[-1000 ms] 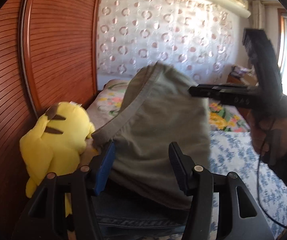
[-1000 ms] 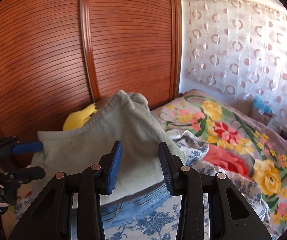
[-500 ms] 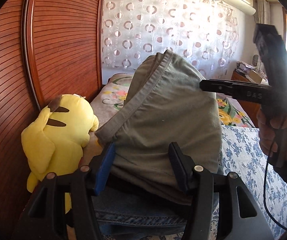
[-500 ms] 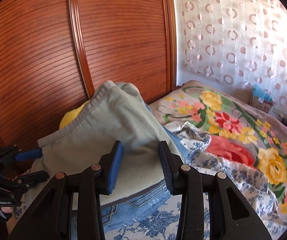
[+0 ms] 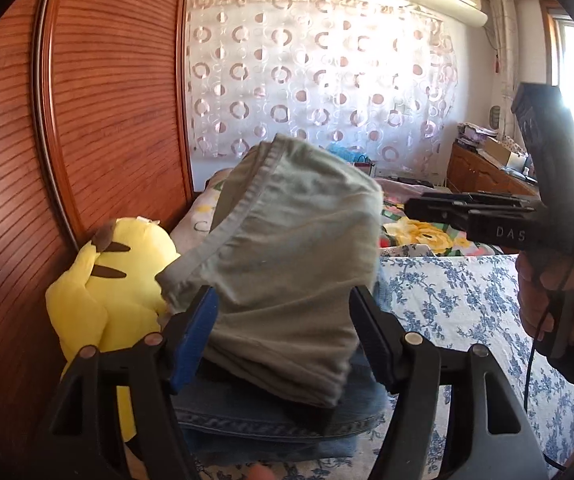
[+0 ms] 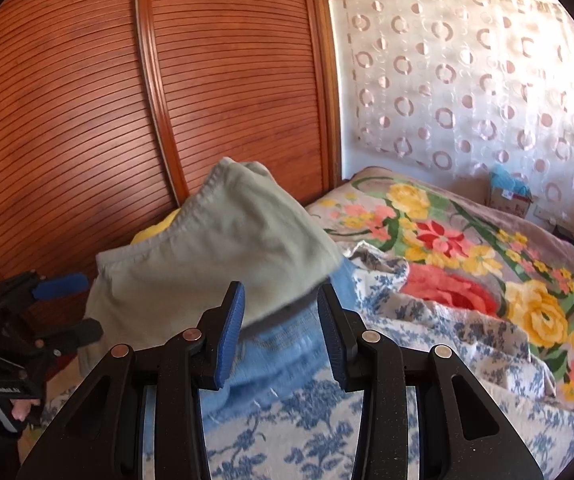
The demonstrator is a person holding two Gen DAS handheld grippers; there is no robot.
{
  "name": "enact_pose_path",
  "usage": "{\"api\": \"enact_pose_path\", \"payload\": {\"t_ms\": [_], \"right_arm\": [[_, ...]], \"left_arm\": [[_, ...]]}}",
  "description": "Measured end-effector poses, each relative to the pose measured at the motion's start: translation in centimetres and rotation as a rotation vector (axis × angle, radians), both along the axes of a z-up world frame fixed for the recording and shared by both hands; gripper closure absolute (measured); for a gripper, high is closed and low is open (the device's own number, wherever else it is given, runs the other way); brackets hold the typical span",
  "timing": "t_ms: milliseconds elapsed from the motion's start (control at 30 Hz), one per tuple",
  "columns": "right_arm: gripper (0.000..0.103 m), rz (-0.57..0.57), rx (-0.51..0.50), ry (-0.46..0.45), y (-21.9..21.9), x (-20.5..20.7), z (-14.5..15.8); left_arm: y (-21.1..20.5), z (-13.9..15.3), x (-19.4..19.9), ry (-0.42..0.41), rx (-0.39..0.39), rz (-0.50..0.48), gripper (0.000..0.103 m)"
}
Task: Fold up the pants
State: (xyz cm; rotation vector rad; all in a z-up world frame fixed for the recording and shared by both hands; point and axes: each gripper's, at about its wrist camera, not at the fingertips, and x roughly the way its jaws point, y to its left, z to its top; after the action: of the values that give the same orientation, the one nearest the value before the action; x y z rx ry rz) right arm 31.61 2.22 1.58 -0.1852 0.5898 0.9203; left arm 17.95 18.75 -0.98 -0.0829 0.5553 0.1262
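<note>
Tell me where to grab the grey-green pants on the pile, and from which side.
Pinch the thick stitched band of the grey-green pants, coming in from the yellow plush toy's side. That edge stands raised and looks clear of the jeans beneath, so it can probably be taken alone. The rest is a slack mound.

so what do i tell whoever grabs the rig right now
Left tool: open, its jaws have just been opening; the pants show between its pads, not pressed.
Right tool: open, holding nothing.
Pants: a folded, humped bundle on the jeans on the bed, beside the plush.
Done: fold looks made, pants stacked.
Left: back both tools off, probably flatten the hump.
</note>
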Motion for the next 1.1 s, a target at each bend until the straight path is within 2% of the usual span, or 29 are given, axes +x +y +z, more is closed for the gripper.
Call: {"api": "enact_pose_path", "payload": {"t_ms": [100, 400, 667, 867, 1000, 1100], "right_arm": [[0.066, -0.018, -0.001, -0.014, -1.5, -0.6, 0.1], [0.065, -0.081, 0.023, -0.058, -6.7, -3.3, 1.4], [0.060, -0.165, 0.061, -0.132, -11.6, -7.2, 3.7], [0.054, -0.246, 0.087, -0.182, -14.9, -10.3, 5.1], [0.045, -0.312, 0.105, -0.212, -17.4, -12.7, 5.7], [0.036, -0.365, 0.112, -0.237, -19.2, -14.6, 5.9]], "left_arm": [[-0.8, 0.6, -0.2, -0.025, -0.016, -0.017, 0.035], [-4.5, 2.8, -1.0, -0.074, 0.011, -0.076, 0.035], [-8.0, 5.2, -2.9, -0.154, 0.033, -0.151, 0.034], [-10.3, 6.9, -4.6, -0.190, 0.062, -0.165, 0.034], [-12.4, 7.3, -5.9, -0.205, 0.089, -0.184, 0.034], [-13.6, 7.6, -6.9, -0.219, 0.072, -0.216, 0.034]]}}
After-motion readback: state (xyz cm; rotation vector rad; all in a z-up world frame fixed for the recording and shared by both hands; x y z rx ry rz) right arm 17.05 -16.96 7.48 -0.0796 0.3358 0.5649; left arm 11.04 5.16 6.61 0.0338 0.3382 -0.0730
